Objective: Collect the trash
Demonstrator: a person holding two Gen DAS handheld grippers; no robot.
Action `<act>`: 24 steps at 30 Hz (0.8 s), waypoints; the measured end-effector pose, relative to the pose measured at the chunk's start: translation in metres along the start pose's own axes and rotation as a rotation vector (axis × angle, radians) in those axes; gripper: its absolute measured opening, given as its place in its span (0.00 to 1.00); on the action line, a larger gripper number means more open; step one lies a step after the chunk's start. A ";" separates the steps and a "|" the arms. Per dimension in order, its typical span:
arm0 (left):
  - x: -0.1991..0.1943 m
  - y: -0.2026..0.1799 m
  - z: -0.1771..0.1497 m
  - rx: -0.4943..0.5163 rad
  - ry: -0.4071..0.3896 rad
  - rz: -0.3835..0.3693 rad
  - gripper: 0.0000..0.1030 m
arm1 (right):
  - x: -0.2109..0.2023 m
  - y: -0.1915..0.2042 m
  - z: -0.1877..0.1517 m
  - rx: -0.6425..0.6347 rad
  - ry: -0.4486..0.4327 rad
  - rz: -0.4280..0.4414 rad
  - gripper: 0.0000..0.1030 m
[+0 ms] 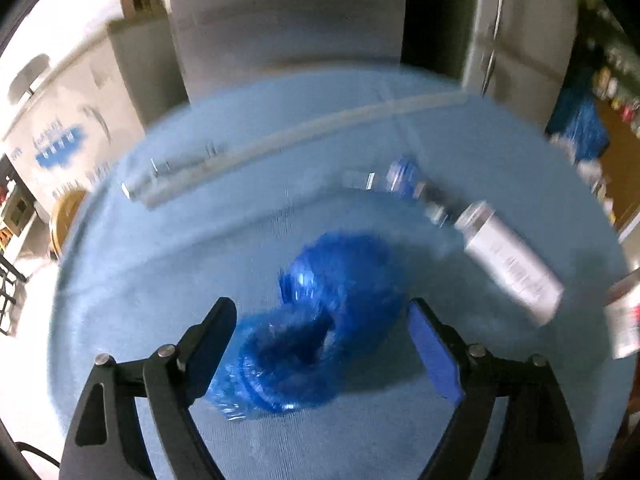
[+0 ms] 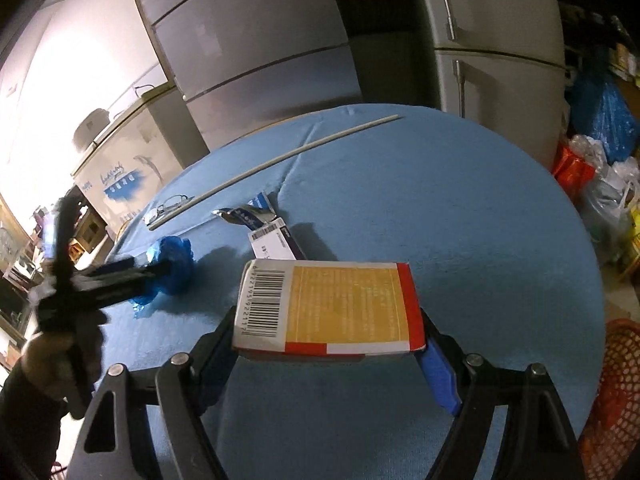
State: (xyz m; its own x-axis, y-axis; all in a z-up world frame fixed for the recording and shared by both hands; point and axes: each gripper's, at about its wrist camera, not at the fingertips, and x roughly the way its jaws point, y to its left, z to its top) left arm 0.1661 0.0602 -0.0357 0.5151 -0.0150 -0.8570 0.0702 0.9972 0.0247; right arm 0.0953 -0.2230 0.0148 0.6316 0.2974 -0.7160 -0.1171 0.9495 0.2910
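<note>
Jaws of the right gripper [image 2: 326, 354] are clamped across the width of a red-and-yellow carton [image 2: 332, 308], held just above the blue tabletop [image 2: 460, 208]; it looks light and stiff, though thin card may crush. Jaws of the left gripper [image 1: 320, 344] stand apart, straddling a crumpled blue plastic bag [image 1: 316, 320] without pressing it: soft, slippery, best pinched at its bunched middle. Farther right, a white box [image 1: 512, 264] is motion-blurred. An orange basket [image 2: 616, 400] is cut off at right.
</note>
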 end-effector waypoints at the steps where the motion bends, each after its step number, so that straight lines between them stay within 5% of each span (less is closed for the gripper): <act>1: 0.012 0.001 -0.003 -0.008 0.040 0.006 0.80 | -0.002 0.000 0.000 -0.003 -0.004 0.003 0.81; 4: 0.011 0.000 -0.013 -0.024 0.039 -0.036 0.46 | -0.009 0.002 -0.002 -0.008 -0.020 0.011 0.81; 6: 0.003 0.000 -0.019 -0.042 0.033 -0.051 0.39 | -0.011 0.001 -0.003 -0.002 -0.021 0.016 0.81; 13: -0.049 -0.022 -0.047 -0.080 -0.059 -0.095 0.38 | -0.017 0.010 -0.017 0.002 -0.018 0.044 0.81; 24: -0.081 -0.062 -0.070 -0.068 -0.064 -0.099 0.38 | -0.035 -0.004 -0.038 0.037 -0.020 0.025 0.81</act>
State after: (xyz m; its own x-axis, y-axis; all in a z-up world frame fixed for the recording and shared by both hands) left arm 0.0602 0.0045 -0.0042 0.5621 -0.1163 -0.8189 0.0669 0.9932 -0.0952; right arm 0.0448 -0.2338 0.0143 0.6437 0.3190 -0.6956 -0.1048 0.9372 0.3327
